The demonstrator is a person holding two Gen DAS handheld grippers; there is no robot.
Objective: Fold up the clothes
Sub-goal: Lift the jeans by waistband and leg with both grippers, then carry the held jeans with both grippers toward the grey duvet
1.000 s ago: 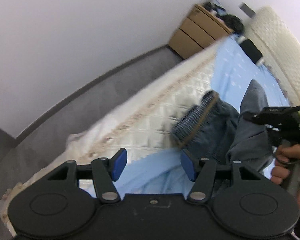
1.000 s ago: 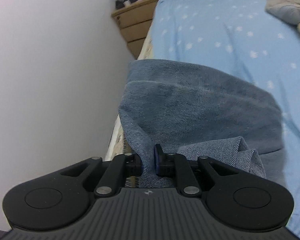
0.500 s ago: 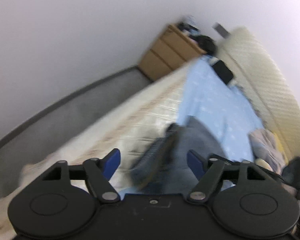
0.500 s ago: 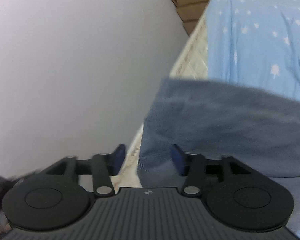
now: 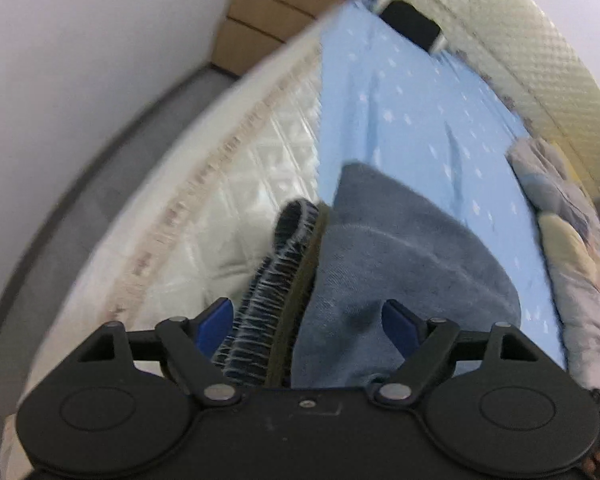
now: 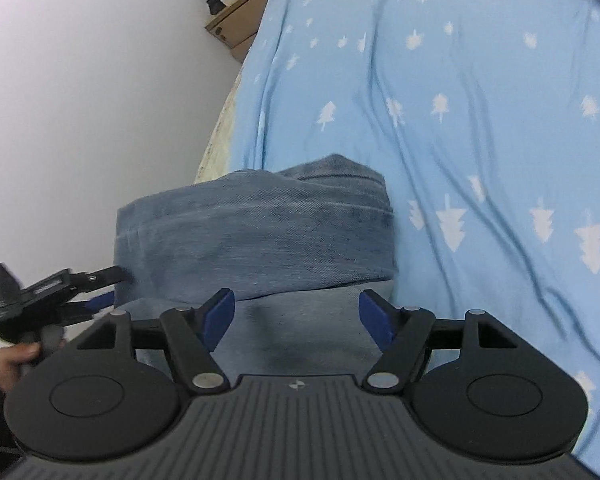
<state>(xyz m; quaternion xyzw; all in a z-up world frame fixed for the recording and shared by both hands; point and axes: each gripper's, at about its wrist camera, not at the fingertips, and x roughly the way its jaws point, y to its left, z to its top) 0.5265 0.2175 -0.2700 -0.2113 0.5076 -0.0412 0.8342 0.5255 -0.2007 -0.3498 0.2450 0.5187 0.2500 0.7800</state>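
Blue jeans (image 5: 400,264) lie folded in a bundle on the bed, their dark ribbed waistband (image 5: 276,292) along the left side. My left gripper (image 5: 308,320) hovers low over the waistband end. Its jaws are opening, and the denim shows between the blue pads (image 5: 216,320) without being pressed. In the right wrist view the folded jeans (image 6: 260,236) lie just ahead of my right gripper (image 6: 298,314). Its jaws are also opening, over the cloth, and nothing is pinched. My left gripper (image 6: 106,286) shows at the bundle's left edge, with a hand (image 6: 16,360) holding it.
A light blue sheet (image 6: 460,120) with white trees covers the bed over a quilted white mattress (image 5: 228,216). More clothes (image 5: 572,248) are piled at the right. Brown drawers (image 5: 268,16) stand by the wall beyond the bed. Grey floor (image 5: 84,184) runs along the left.
My right gripper has let go of the denim fold and opened wide. Both grippers dropped lower toward the jeans, which now lie folded on the bed. The left jaws stand wider.
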